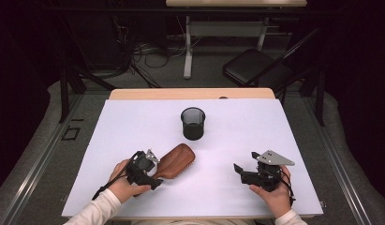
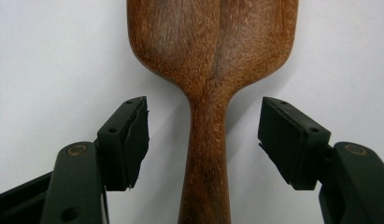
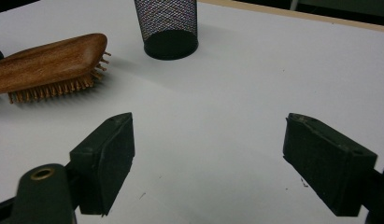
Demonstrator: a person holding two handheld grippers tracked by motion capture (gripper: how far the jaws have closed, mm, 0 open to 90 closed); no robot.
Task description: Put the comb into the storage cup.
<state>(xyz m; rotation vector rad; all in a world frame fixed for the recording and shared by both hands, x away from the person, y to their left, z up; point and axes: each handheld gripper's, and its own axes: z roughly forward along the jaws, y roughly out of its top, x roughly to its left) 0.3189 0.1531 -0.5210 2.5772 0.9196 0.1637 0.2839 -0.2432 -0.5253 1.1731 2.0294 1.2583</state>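
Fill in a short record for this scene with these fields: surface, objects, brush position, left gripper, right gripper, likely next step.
surface: white table
objects: wooden hairbrush, black mesh cup
brush position: bristles down, apart from the cup
left gripper: jaws astride the brush handle, pads not touching it
right gripper: open over bare table, nothing between its jaws
likely next step: left gripper probably closes on the handle

A wooden hairbrush [image 1: 177,161] is seen lying bristles down on the white table [image 1: 237,140], its handle set between the jaws of the left gripper [image 1: 155,177]; contact cannot be told. A black mesh cup [image 1: 193,123] is stood upright beyond the brush, apart from it. The right gripper [image 1: 238,169] is held low over bare table, well apart from both.
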